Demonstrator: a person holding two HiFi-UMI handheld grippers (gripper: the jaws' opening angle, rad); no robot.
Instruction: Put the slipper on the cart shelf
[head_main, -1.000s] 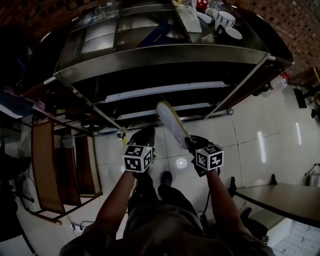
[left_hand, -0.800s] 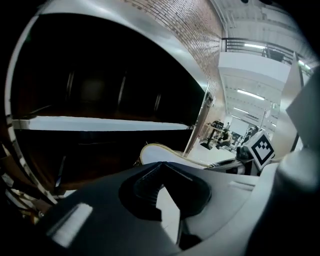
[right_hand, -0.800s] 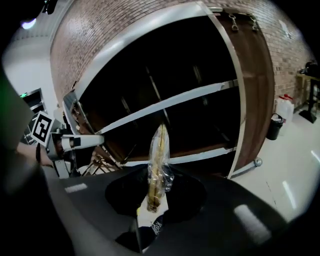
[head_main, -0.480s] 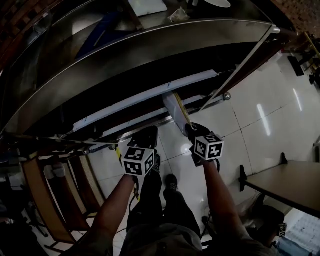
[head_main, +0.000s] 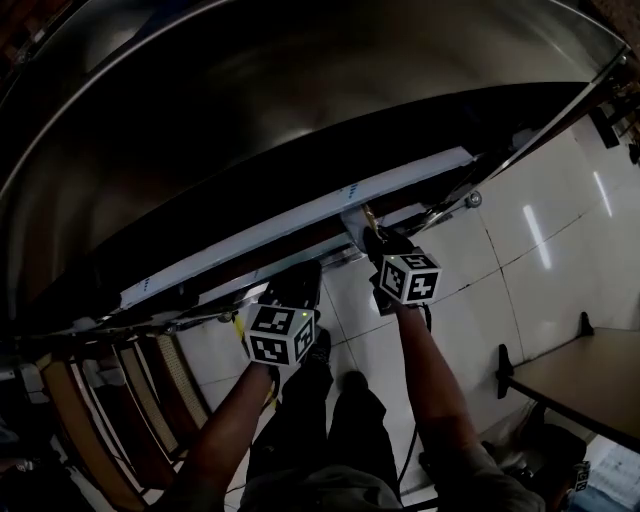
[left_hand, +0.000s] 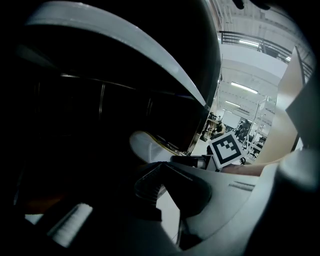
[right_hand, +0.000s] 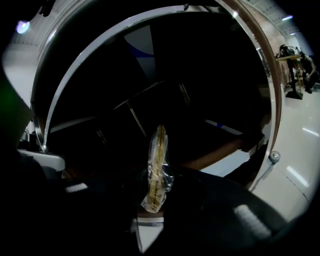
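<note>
The slipper (head_main: 354, 219) is pale-soled and wrapped in clear plastic, and only its near end shows below the cart's white shelf edge (head_main: 300, 213). My right gripper (head_main: 376, 243) is shut on its heel end. In the right gripper view the slipper (right_hand: 157, 167) stands edge-on between the jaws (right_hand: 152, 206) and points into the cart's dark lower shelf (right_hand: 150, 105). My left gripper (head_main: 295, 282) hangs to the left, in front of the cart. Its jaws (left_hand: 110, 210) stand apart with nothing between them. In the left gripper view the slipper (left_hand: 150, 147) reaches under the cart.
The cart's curved steel top (head_main: 300, 90) fills the upper head view and hides the shelves below. A cart caster (head_main: 473, 199) sits on the white tiled floor at the right. A table corner (head_main: 590, 380) is at lower right and wooden frames (head_main: 110, 400) at lower left.
The view has shifted over the cart top. My right gripper has carried the slipper forward, so that most of it is now hidden under the shelf edge. The left gripper stays beside it.
</note>
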